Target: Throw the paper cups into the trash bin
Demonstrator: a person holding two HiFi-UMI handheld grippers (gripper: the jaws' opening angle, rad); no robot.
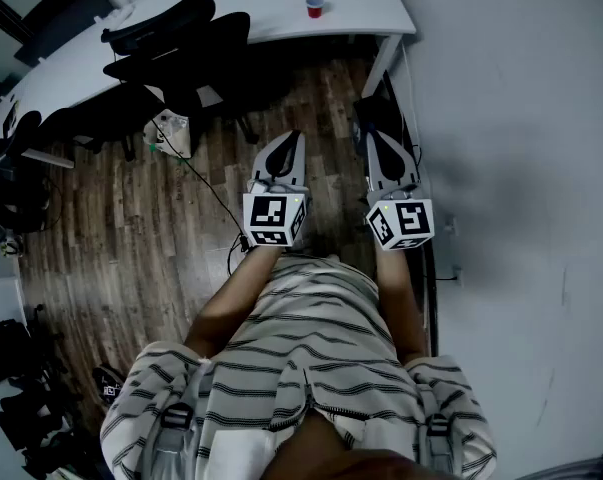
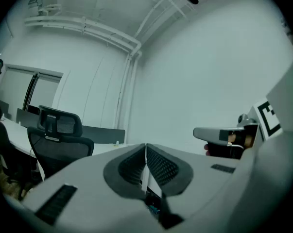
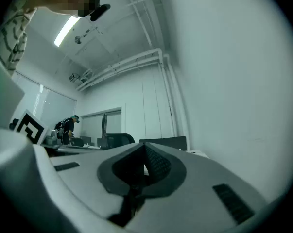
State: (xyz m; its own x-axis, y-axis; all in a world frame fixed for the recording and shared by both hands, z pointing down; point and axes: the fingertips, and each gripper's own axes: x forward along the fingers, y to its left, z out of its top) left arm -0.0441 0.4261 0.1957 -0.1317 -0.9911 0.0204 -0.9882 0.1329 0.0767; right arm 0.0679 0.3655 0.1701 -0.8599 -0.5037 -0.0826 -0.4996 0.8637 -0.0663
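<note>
A red paper cup (image 1: 315, 7) stands on the white desk (image 1: 271, 13) at the far end of the room, well away from both grippers. My left gripper (image 1: 287, 142) is held level above the wooden floor, its jaws shut with nothing between them; in its own view the pads meet at the left gripper's tip (image 2: 146, 145). My right gripper (image 1: 382, 138) is beside it near the wall, also shut and empty, with the pads touching at the right gripper's tip (image 3: 144, 145). The right gripper (image 2: 219, 134) also shows at the side of the left gripper view. No trash bin is clearly seen.
Black office chairs (image 1: 176, 43) crowd the desk's near side, and one chair (image 2: 59, 130) faces the left gripper. A pale bag-like object (image 1: 171, 133) and a cable (image 1: 206, 188) lie on the floor. A white wall (image 1: 521, 168) runs along the right. A person (image 3: 68, 127) stands far off.
</note>
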